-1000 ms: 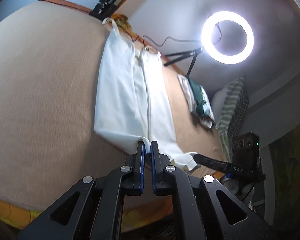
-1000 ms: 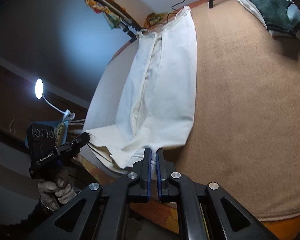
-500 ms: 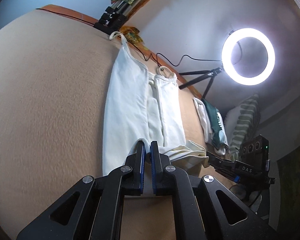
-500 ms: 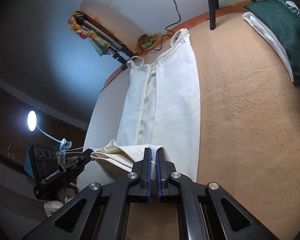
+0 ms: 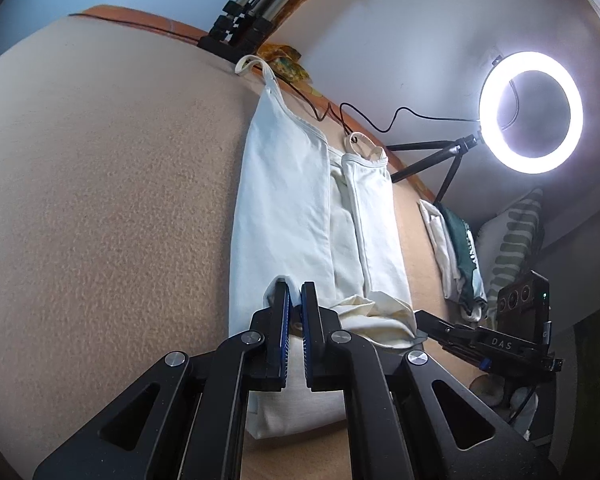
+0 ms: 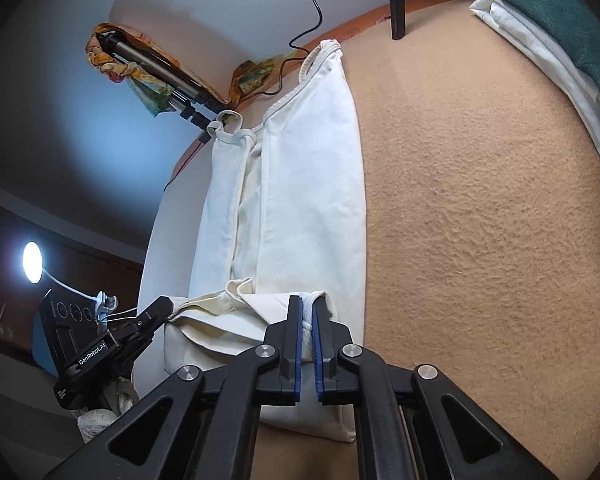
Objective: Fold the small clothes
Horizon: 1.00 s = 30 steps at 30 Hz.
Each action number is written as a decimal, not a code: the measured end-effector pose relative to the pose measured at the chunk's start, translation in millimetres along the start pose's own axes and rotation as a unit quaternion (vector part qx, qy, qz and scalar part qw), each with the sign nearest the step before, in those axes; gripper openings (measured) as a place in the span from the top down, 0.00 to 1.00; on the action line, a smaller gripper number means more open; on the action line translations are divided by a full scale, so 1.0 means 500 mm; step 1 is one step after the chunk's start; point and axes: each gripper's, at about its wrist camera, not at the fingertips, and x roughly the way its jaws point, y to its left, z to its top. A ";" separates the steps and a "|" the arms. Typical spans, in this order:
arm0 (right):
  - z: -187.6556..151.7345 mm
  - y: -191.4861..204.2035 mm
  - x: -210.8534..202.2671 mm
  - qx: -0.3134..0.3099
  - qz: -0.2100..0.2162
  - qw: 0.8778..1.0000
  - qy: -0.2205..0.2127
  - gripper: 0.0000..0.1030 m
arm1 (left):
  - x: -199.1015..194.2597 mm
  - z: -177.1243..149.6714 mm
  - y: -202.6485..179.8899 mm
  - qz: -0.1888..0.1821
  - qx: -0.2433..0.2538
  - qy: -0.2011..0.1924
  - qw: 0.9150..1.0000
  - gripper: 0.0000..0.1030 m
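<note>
A cream sleeveless top (image 5: 284,216) lies lengthwise on the tan blanket (image 5: 100,208), sides folded in, straps at the far end. It shows in the right wrist view (image 6: 308,184) too. My left gripper (image 5: 294,292) is shut on the hem's left corner. My right gripper (image 6: 307,308) is shut on the hem's right corner. Both hold the hem raised and carried over the garment's lower part, so the bottom is doubled back. The right gripper (image 5: 432,320) appears in the left view, the left gripper (image 6: 160,308) in the right view.
A stack of folded clothes (image 6: 560,40), white under dark green, lies on the blanket (image 6: 480,240) at the right. A ring light (image 5: 530,112) on a tripod stands behind it. A striped pillow (image 5: 512,236) and folded tripods (image 6: 160,76) lie at the edges.
Both grippers have carried the hem forward from the near edge over the garment toward the straps. The bottom part now lies folded back under them.
</note>
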 end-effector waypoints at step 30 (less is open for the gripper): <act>-0.010 0.100 0.038 -0.215 -0.090 0.972 -0.005 0.77 | 0.040 0.005 -0.031 0.062 0.121 0.029 0.990 0.86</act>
